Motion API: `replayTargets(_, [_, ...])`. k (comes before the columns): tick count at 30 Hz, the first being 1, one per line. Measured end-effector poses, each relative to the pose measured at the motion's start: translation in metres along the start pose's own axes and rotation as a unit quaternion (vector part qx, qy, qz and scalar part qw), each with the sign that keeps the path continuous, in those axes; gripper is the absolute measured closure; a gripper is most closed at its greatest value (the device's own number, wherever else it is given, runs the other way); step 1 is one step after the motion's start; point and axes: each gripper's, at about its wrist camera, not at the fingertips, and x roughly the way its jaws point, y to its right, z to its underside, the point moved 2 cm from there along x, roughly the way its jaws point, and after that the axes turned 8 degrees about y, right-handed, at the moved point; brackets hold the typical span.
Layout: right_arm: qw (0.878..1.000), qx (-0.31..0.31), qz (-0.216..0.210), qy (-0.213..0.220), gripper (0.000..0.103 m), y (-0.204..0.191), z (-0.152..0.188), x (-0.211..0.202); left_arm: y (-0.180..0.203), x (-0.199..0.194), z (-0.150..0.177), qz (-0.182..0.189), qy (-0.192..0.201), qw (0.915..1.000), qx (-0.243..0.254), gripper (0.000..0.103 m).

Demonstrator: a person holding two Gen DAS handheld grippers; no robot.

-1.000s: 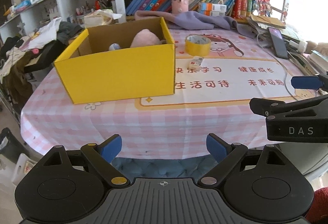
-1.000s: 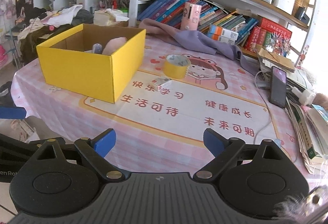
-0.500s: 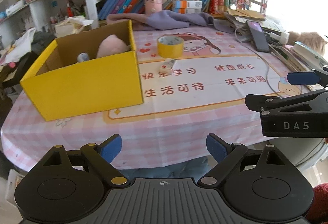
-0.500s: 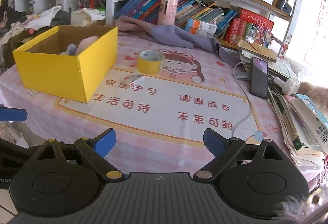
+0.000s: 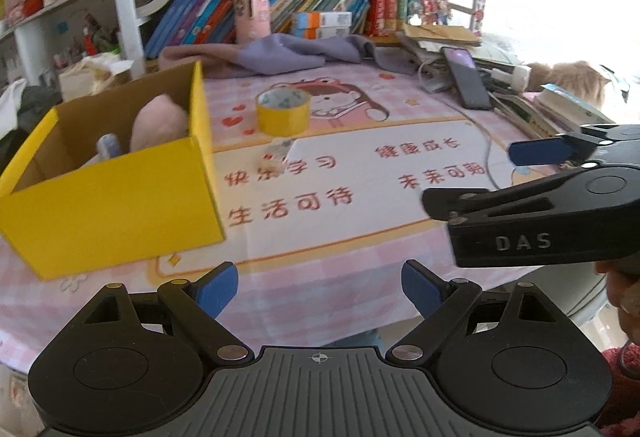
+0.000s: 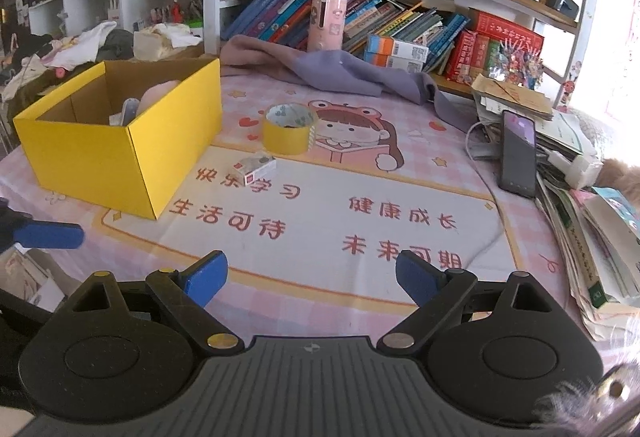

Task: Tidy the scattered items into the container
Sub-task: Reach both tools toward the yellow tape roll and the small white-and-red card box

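Hovering above the near edge of the pink checked tabletop (image 6: pixel 280 301), both grippers point down at the clutter with nothing between their blue pads. The left gripper (image 5: pixel 319 291) has its jaws spread wide; the right gripper (image 6: pixel 311 279) also stands wide, though its jaws are closing a little on empty air. From the left wrist view the right gripper shows side-on at the right edge.

The open yellow cardboard box (image 6: pixel 120 153) sits on the left part of the tabletop, already holding a soft pink rounded item (image 5: pixel 160 125) and a small pale bottle-like object (image 5: pixel 109 147). Just right of the box stands a roll of yellow tape (image 6: pixel 289 129), flat on its side with the hole facing up. Near it, closer to the grippers, lies a small white and red carton (image 6: pixel 255 168) on the printed mat. A black phone (image 6: pixel 518 153) rests at the right, beside a stack of books and papers. A purple cloth (image 6: pixel 340 73) is bunched at the far side.
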Motion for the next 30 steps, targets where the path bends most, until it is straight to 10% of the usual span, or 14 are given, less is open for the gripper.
replayTargets(19, [0.998, -0.021, -0.060, -0.005, 0.013, 0.048, -0.050, 0.085, 0.018, 0.074, -0.053, -0.023, 0.005, 0.9997, 0.009, 0.043])
replayTargets(30, [0.991, -0.041, -0.127, -0.023, 0.013, 0.063, -0.072, 0.144, 0.011, 0.120, -0.076, -0.084, -0.029, 0.9956, -0.028, 0.044])
